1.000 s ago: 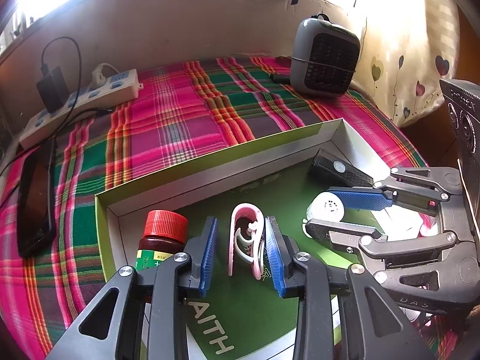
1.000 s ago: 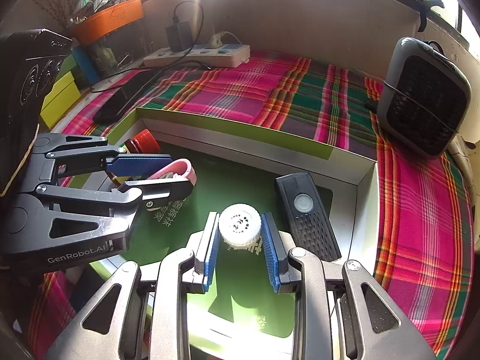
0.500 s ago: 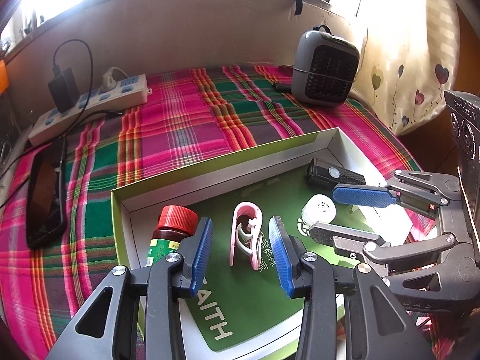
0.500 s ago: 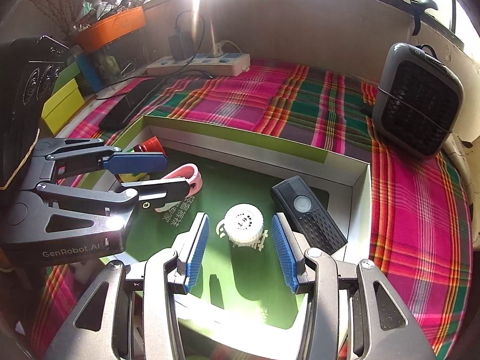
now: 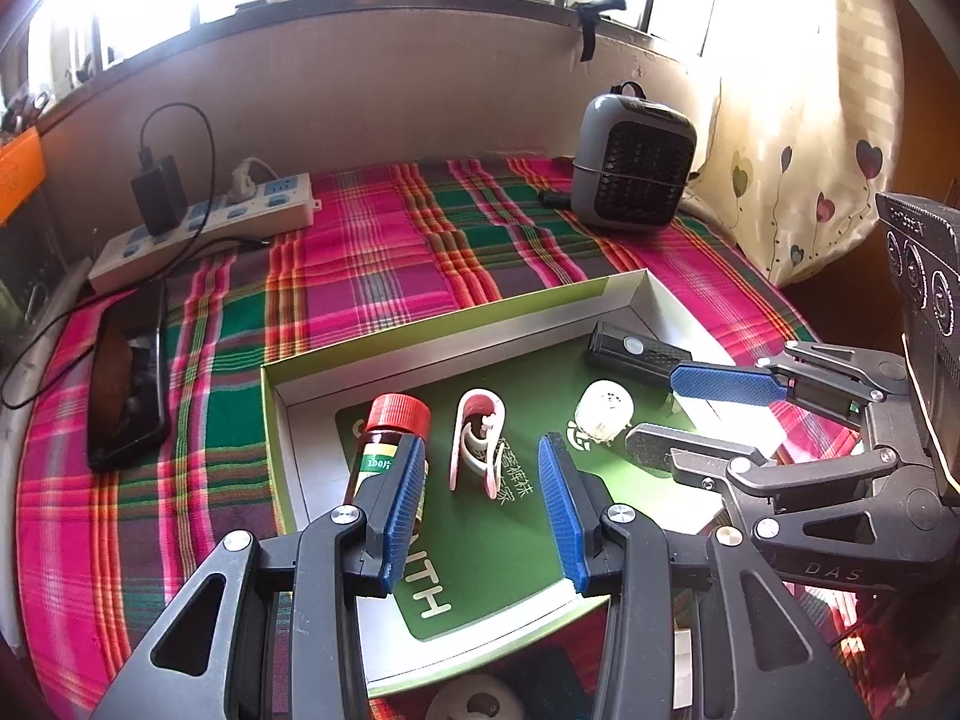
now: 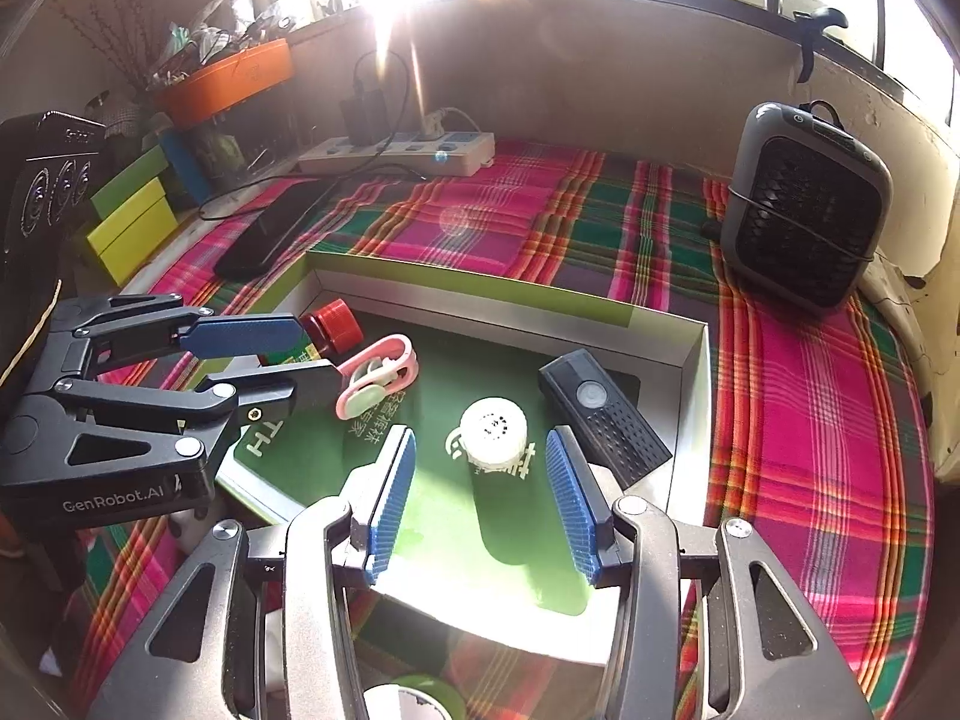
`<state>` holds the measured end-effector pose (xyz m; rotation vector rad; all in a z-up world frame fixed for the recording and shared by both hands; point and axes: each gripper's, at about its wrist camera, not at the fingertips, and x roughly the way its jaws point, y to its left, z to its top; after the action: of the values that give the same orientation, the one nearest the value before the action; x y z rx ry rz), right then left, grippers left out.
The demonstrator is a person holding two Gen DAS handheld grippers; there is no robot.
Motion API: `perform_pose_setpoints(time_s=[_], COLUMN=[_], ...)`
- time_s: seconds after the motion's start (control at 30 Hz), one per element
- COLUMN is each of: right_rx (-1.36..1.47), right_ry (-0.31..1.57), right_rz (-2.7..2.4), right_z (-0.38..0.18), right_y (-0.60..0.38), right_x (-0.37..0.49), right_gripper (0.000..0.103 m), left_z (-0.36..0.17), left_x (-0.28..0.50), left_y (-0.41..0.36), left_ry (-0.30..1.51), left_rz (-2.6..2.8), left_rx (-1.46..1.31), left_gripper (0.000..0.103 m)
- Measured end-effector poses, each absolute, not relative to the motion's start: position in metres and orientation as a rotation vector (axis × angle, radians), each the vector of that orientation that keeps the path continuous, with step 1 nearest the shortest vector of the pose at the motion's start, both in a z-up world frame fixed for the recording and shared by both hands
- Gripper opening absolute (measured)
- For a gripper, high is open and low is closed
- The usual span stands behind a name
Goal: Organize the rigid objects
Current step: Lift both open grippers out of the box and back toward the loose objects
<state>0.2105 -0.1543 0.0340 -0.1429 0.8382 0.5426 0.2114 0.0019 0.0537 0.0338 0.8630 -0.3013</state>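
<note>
We see four items in green box (image 5: 420, 324): red-capped bottle (image 5: 390, 438), pink clip (image 5: 477, 447), white cap (image 5: 603, 417), black remote (image 5: 636, 351). Left gripper (image 5: 480, 507) and right gripper (image 6: 480, 504) both spread wide, holding nothing. We judge sorting nearly done.

- Surface (image 5: 372, 264) covered in pink-green plaid cloth.
- Open green tray (image 5: 420, 339) near front.
- Black phone (image 5: 129, 384) at left.
- White power strip (image 5: 204, 228) along back.
- Grey fan heater (image 5: 633, 162) at back right.

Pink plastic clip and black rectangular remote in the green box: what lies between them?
The white round cap sits between the pink plastic clip and the black rectangular remote, on the green box floor; the right wrist view shows it best.
</note>
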Motion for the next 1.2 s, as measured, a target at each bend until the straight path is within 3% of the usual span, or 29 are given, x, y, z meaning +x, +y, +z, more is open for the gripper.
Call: perform_pose_setpoints(time_s=[0.7,0.87,1.2], right_rx=[-0.058,-0.041,0.004], right_ry=[0.786,0.768,0.781], right_rz=[0.488,0.467,0.396], right_z=[0.049,0.050,0.039], right_y=[-0.188,-0.201,-0.223], right_x=[0.169,0.154,0.122], right_gripper=[0.048,0.057,0.058], left_z=[0.062,0.062,0.046], left_x=[0.155,0.139,0.116], left_y=[0.017,0.029,0.051], left_ry=[0.830,0.818,0.835], left_rz=[-0.277,-0.256,-0.218], left_rx=[-0.010,-0.035,-0.106], left_gripper=[0.039,0.040,0.041])
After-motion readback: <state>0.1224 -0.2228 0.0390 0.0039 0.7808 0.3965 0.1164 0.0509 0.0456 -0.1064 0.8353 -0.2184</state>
